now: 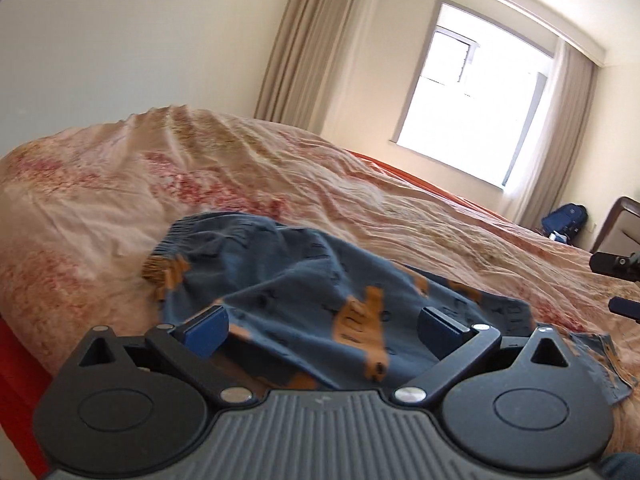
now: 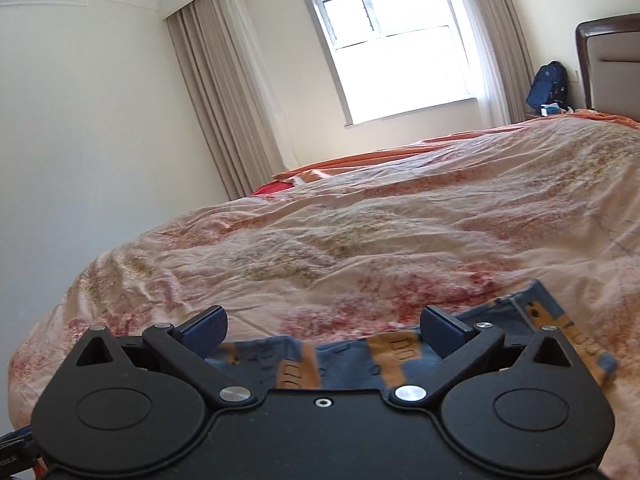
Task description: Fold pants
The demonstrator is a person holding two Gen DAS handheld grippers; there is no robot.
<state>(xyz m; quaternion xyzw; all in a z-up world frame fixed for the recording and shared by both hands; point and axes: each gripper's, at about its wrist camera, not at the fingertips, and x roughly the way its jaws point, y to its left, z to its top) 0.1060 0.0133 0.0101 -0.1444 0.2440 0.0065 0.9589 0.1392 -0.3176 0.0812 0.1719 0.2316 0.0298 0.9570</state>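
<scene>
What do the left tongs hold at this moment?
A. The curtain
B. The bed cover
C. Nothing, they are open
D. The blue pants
C: the left tongs stand wide open, with the blue pants lying loose on the bed cover between and beyond the fingers.

Pants [image 1: 304, 300] btwn spread fingers [image 1: 208, 326]

A home bedroom: rumpled floral bedspread [image 2: 400, 232], headboard [image 2: 612, 64], curtained window [image 2: 392, 48], backpack [image 2: 548, 84] by the wall
</scene>
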